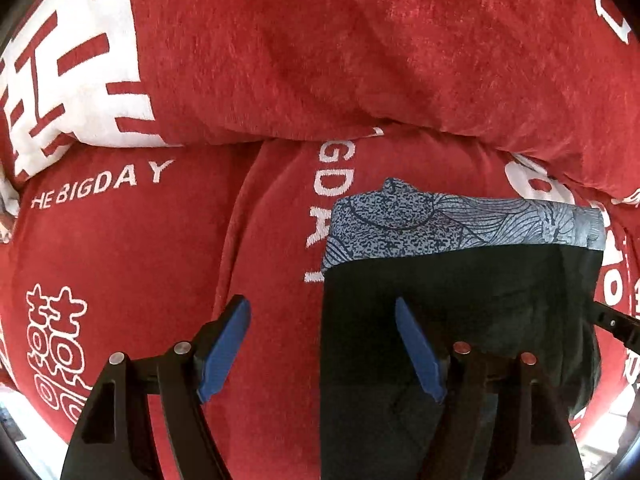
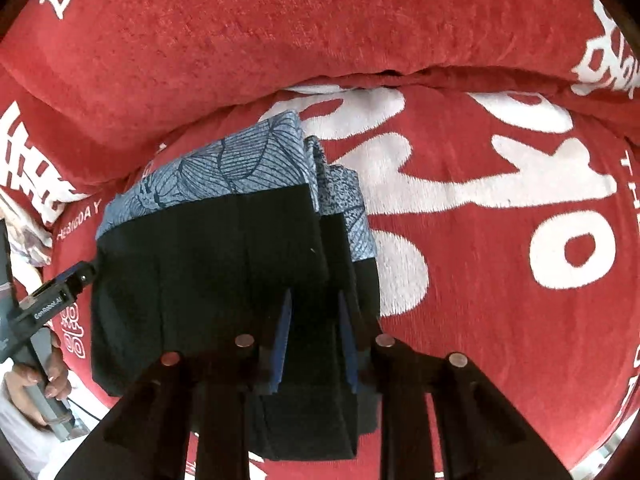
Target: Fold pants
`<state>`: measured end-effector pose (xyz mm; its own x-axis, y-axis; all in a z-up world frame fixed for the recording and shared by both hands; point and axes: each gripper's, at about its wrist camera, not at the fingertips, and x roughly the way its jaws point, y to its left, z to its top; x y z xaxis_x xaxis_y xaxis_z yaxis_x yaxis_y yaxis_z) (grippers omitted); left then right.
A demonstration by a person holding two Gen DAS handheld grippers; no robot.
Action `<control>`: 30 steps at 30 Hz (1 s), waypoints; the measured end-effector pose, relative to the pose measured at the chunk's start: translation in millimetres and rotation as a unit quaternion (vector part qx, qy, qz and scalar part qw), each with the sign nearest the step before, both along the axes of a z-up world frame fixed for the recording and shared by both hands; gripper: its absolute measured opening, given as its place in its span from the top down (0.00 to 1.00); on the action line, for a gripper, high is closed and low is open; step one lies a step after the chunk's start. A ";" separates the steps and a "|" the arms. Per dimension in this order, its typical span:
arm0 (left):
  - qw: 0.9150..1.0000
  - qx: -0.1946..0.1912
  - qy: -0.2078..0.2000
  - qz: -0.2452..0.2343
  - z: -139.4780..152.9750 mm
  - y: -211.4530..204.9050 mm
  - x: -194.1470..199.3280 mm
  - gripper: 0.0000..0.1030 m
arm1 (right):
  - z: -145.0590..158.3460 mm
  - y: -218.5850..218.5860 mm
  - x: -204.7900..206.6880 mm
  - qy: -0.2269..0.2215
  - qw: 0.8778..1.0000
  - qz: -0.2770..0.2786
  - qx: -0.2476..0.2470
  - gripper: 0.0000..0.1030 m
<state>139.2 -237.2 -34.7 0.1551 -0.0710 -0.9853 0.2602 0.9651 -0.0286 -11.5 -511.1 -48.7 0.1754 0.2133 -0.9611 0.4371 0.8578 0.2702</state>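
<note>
Two tools: left tool (image 1: 322, 346) wide, right tool (image 2: 314, 334) seemingly pinching one folded pants (image 2: 208, 264) (red blanket (image 2: 480, 320) beneath).

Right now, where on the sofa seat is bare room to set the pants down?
Free: the red seat cover left of the folded pants, under the open left gripper; and the seat cover right of them in the right wrist view, up to the back cushion. Crowded: the pants' right edge, where the right gripper pinches the black layers.
</note>
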 end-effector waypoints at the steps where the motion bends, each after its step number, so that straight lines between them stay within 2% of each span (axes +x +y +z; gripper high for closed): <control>1: 1.000 0.002 -0.001 0.001 0.1 -0.3 0.1 0.25 | -0.3 -1.3 -0.6 -0.001 1.000 -0.004 0.002 0.76; 4: 1.000 0.012 -0.006 0.000 0.2 0.2 0.6 0.20 | 1.8 -1.5 -4.5 -0.004 1.000 -0.008 0.003 0.76; 11: 1.000 0.016 -0.010 -0.005 2.0 1.2 -0.5 0.20 | 6.8 0.0 -15.2 -0.008 1.000 -0.013 0.002 0.76; 15: 1.000 0.018 -0.010 -0.006 1.9 1.6 -0.4 0.20 | 1.7 2.6 -8.0 -0.007 1.000 -0.015 -0.006 0.75; 16: 1.000 0.018 -0.009 -0.005 1.8 2.3 -0.3 0.18 | 1.7 2.9 -7.8 -0.007 1.000 -0.016 -0.006 0.75; 17: 1.000 0.022 -0.009 -0.004 1.8 2.1 -0.3 0.11 | 1.5 3.0 -7.1 -0.007 1.000 -0.016 -0.005 0.75; 19: 0.999 0.040 -0.016 -0.004 1.9 2.9 -0.5 0.04 | 1.5 3.5 -6.7 -0.007 1.000 -0.017 -0.005 0.74; 30: 0.999 0.039 -0.013 -0.008 1.1 6.4 -1.8 0.01 | 5.6 -2.1 -17.0 -0.014 0.999 -0.033 0.008 0.72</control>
